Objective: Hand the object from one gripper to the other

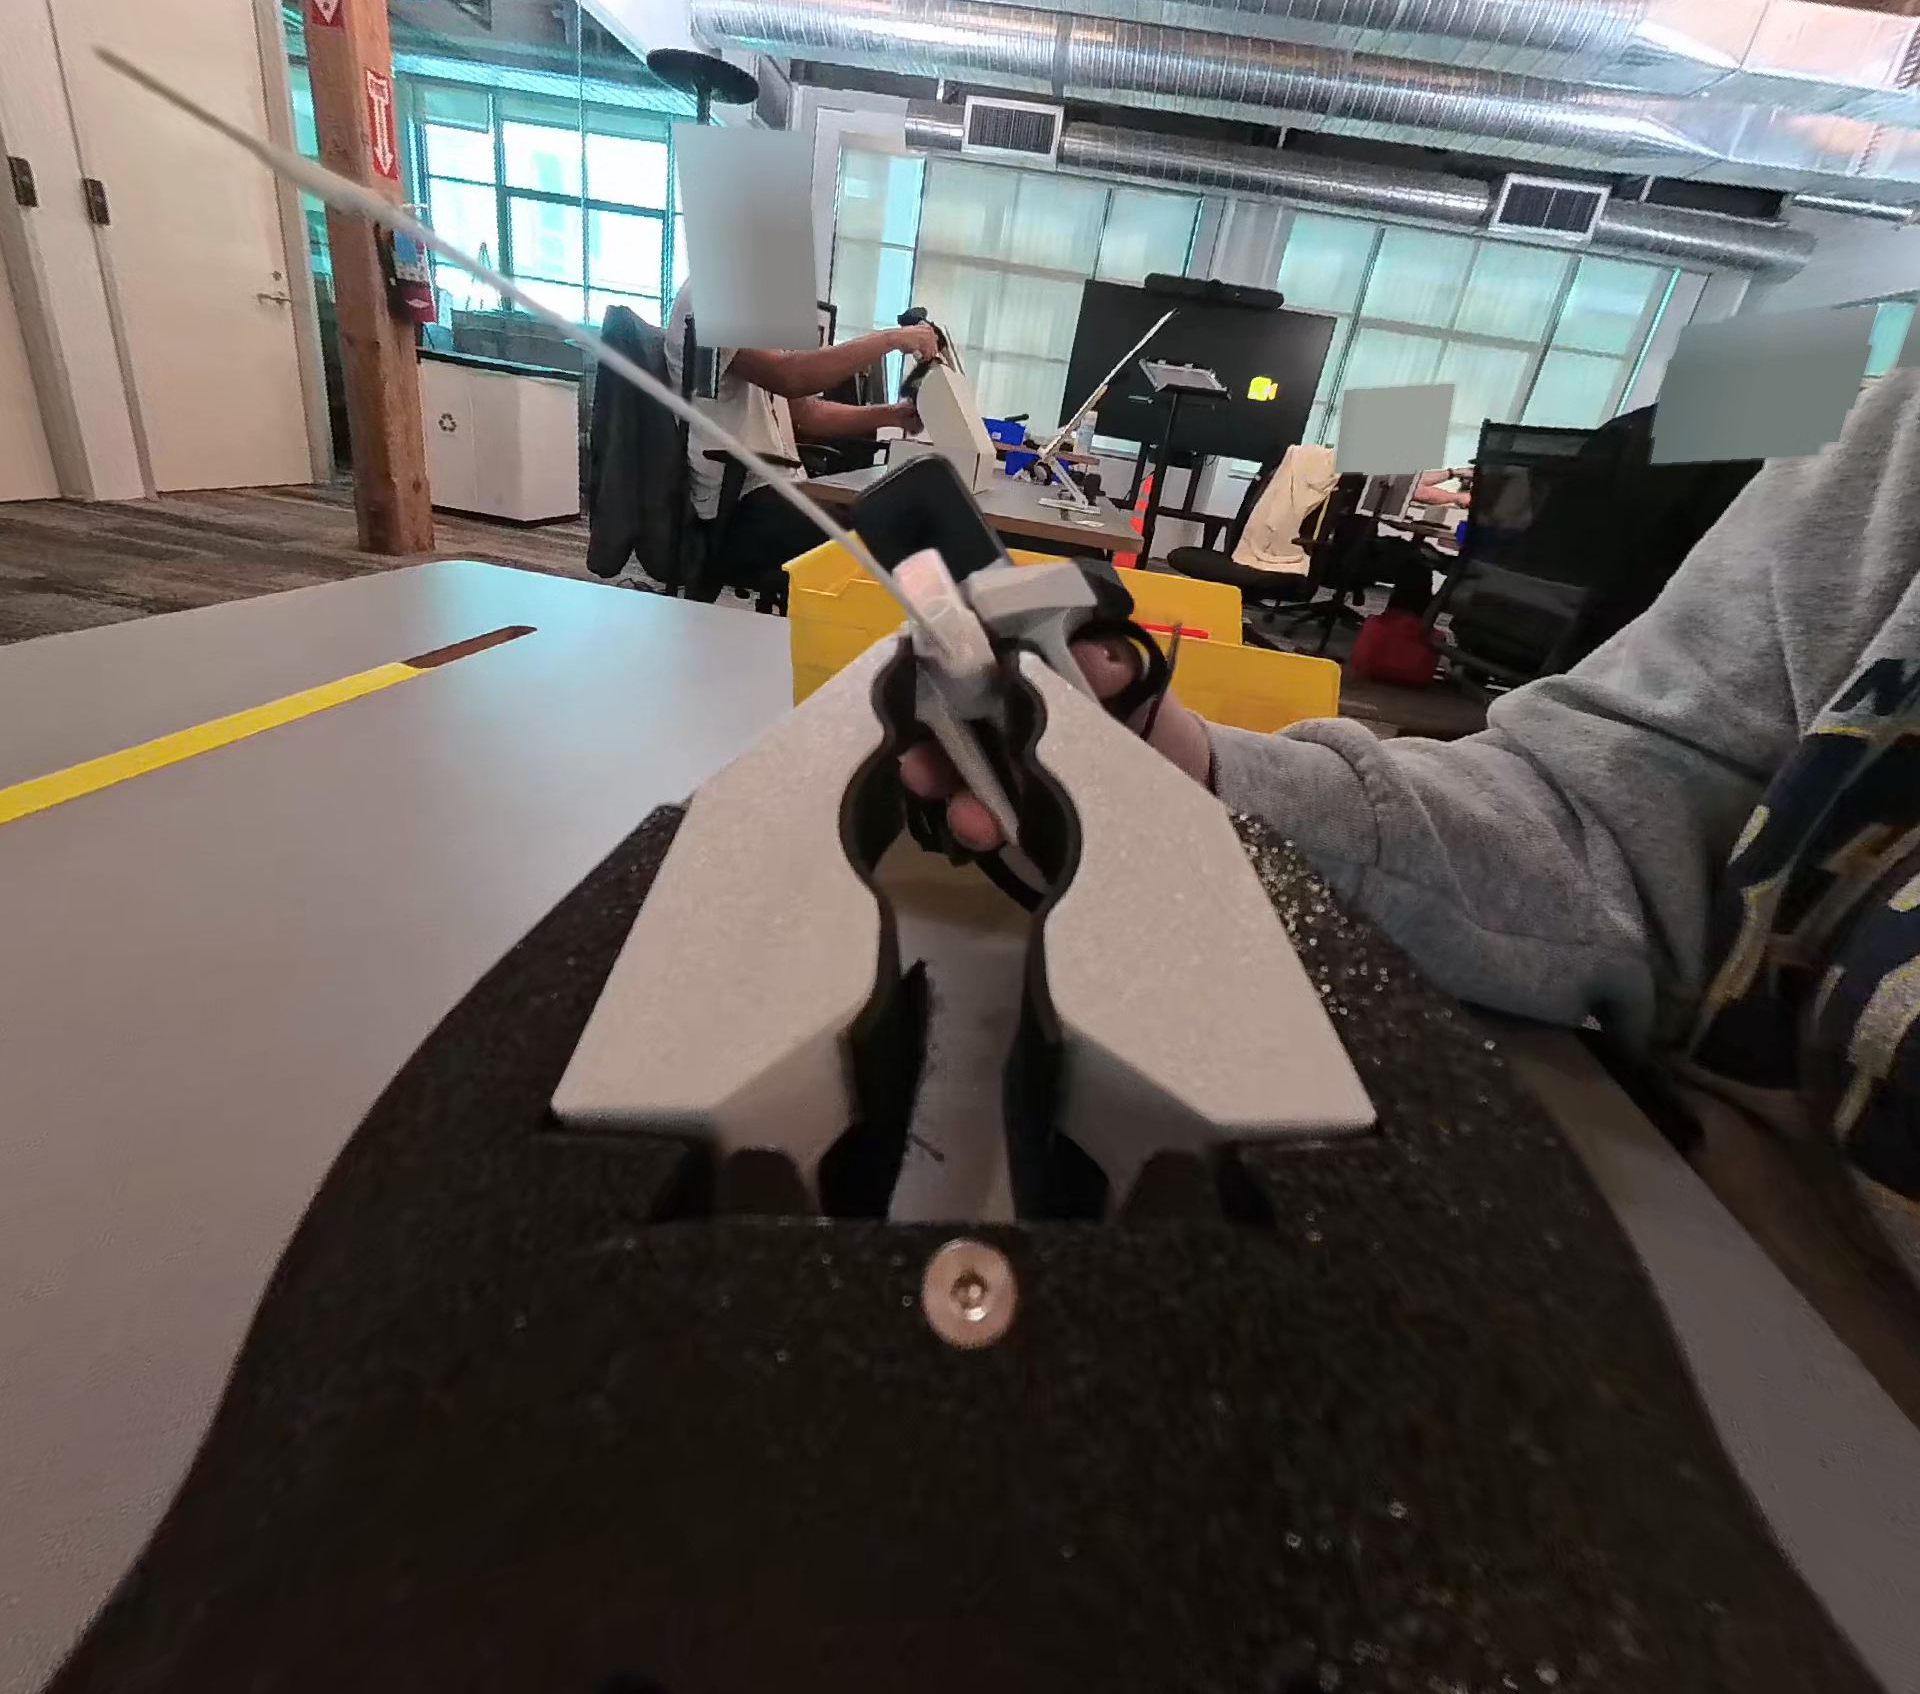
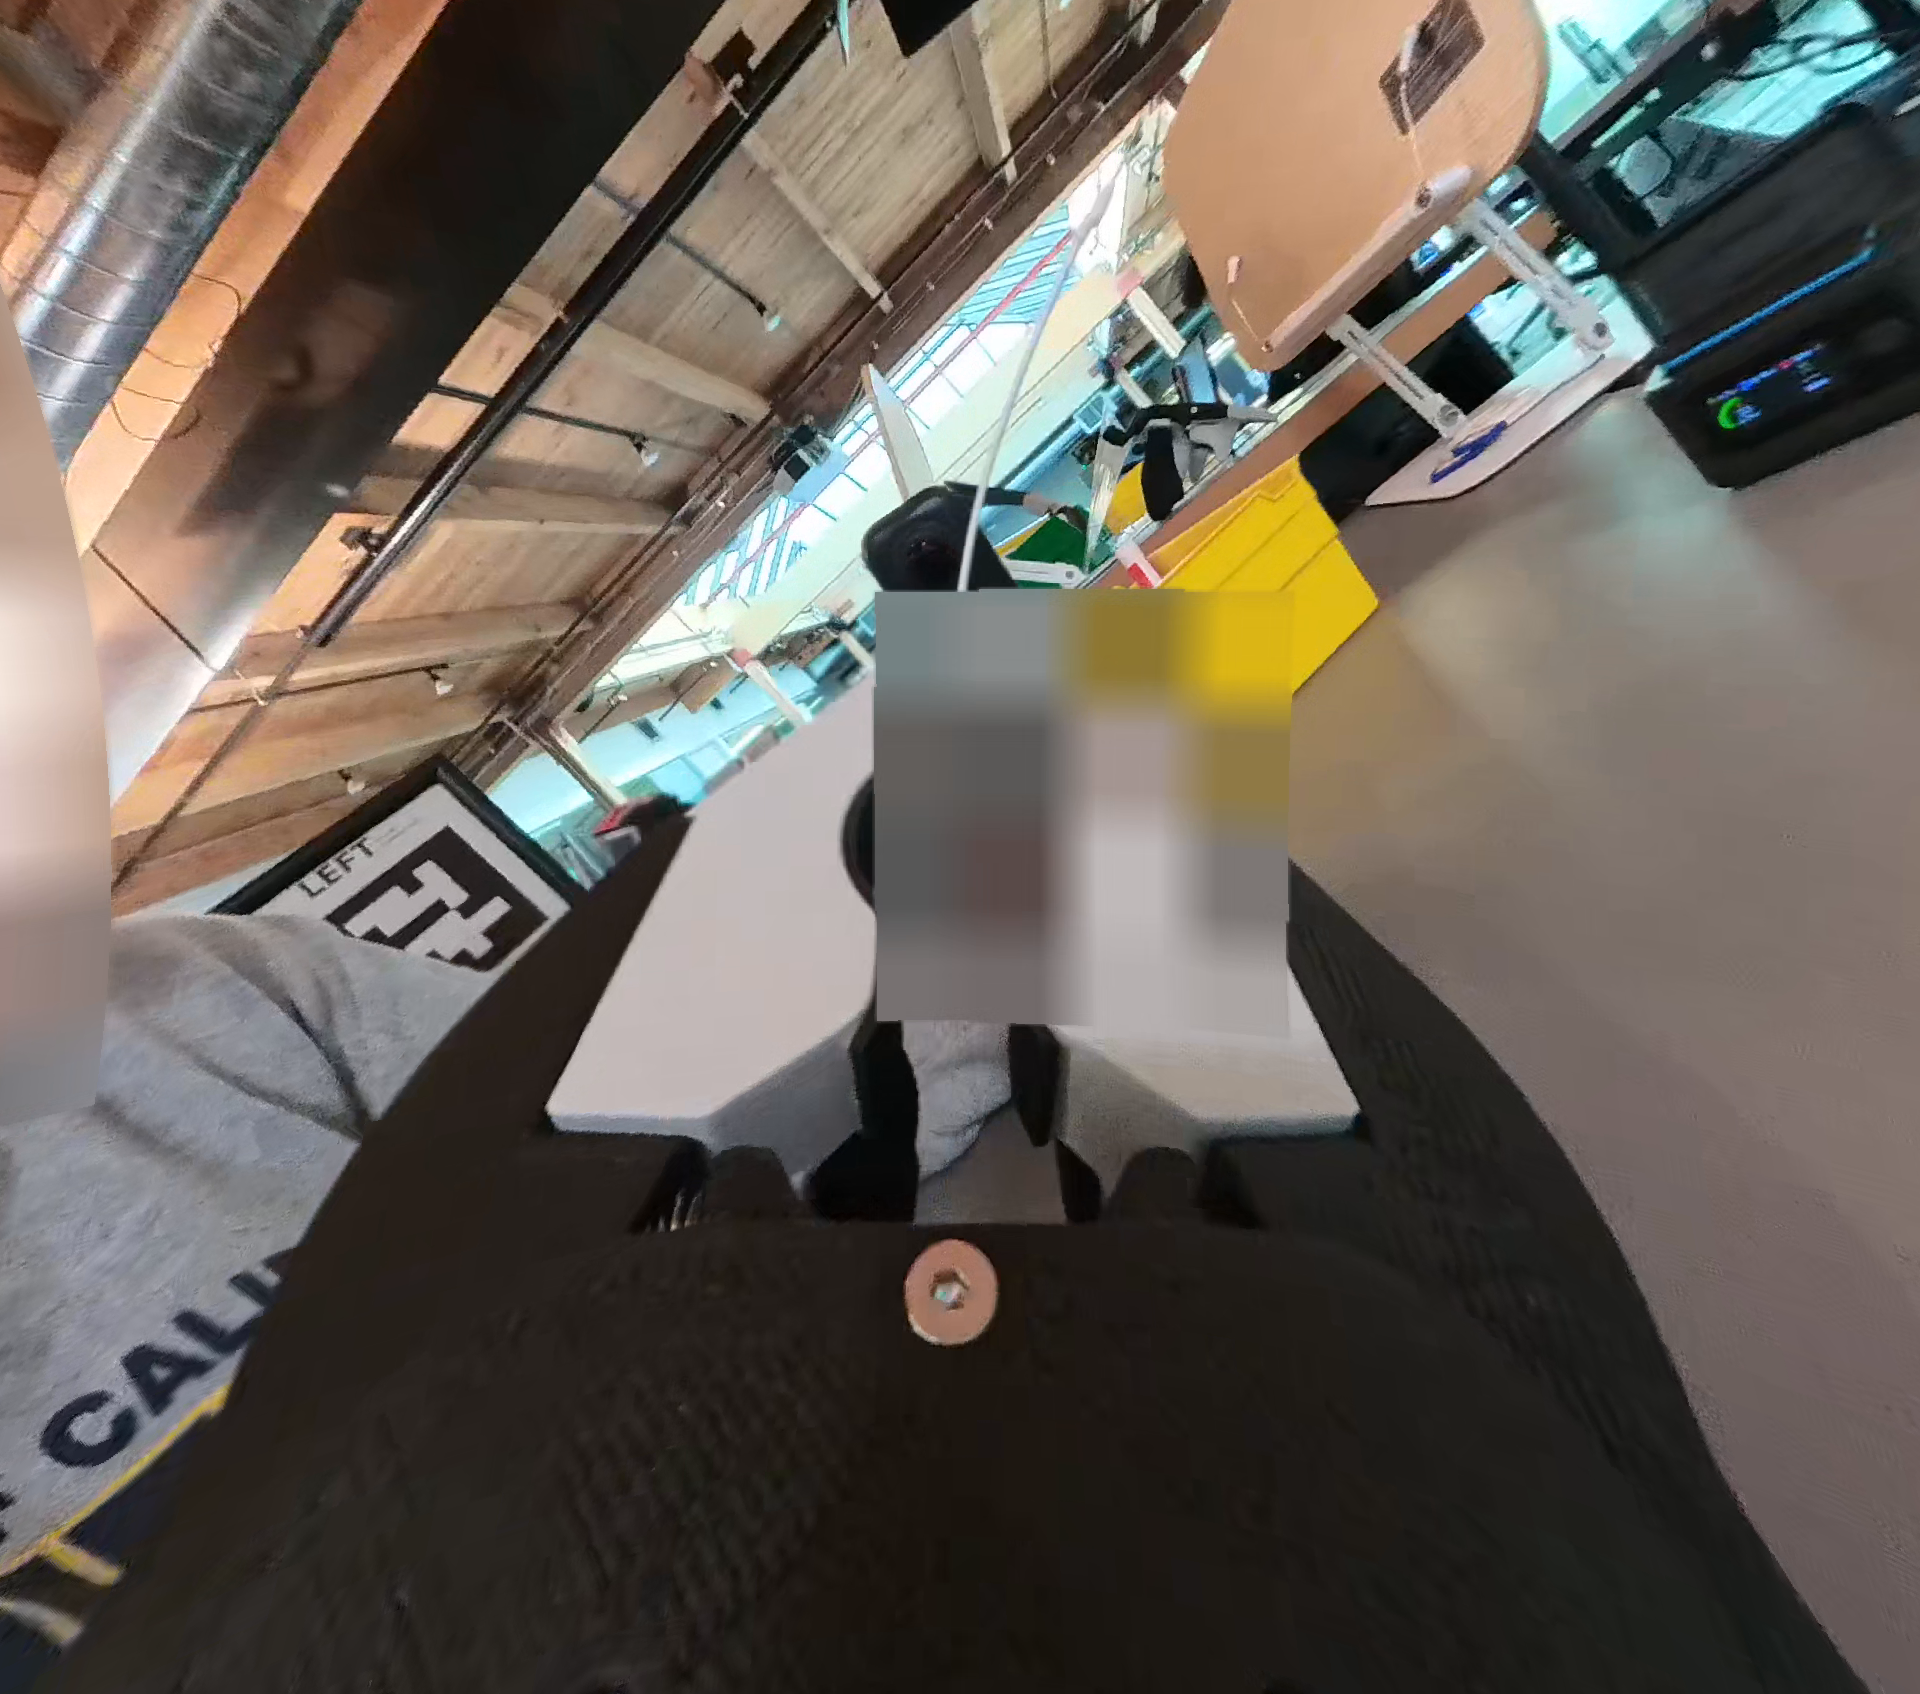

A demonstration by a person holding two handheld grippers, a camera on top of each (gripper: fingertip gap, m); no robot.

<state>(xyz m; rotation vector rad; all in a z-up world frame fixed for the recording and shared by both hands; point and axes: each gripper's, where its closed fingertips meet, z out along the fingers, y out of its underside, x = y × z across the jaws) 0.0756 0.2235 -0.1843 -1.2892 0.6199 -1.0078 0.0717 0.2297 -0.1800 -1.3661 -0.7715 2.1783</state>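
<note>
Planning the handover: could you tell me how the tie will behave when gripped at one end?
Probably springy, not floppy: the tie arcs up smoothly from the left gripper. Likely very light: it is a thin strip. Its free end may sway when moved.

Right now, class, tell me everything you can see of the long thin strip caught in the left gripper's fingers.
The thin strip is pale grey-white, very slender, and looks like flexible plastic. It is held in the air. Its lower end sits between the nearly closed fingers of the left gripper, and from there it rises up and away in a gentle curve, tapering to a free tip. The right gripper is close at the same end, but whether it is touching the strip cannot be told.
</note>
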